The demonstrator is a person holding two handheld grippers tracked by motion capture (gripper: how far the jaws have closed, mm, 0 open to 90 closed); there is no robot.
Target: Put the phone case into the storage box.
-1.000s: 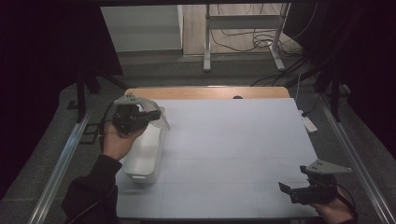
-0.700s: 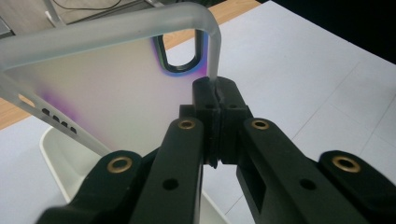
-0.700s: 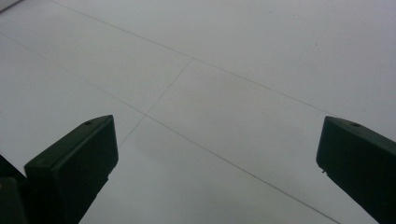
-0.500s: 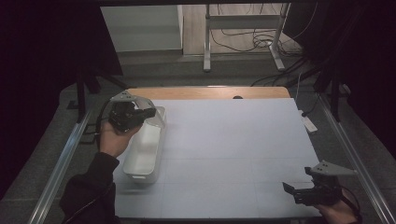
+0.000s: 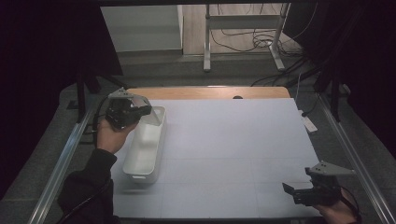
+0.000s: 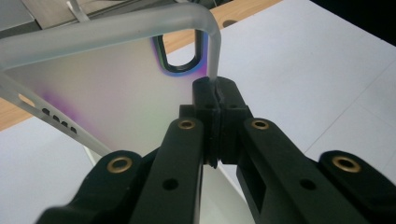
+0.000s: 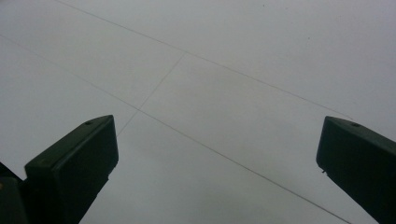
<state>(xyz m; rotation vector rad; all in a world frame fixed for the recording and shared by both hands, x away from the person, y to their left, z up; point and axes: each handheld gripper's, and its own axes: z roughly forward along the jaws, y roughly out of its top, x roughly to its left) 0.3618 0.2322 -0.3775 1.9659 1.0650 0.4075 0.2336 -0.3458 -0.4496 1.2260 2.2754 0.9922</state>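
Above the white bin (image 5: 142, 151), left gripper (image 6: 215, 91) fingers pinch a phone case (image 6: 107, 93); right gripper (image 7: 217, 154) fingers spread.

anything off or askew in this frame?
Nothing damaged or spilled. The left claw is shut on the rim of a translucent phone case, holding it tilted above the far end of the white tray. The right claw is open over bare table.
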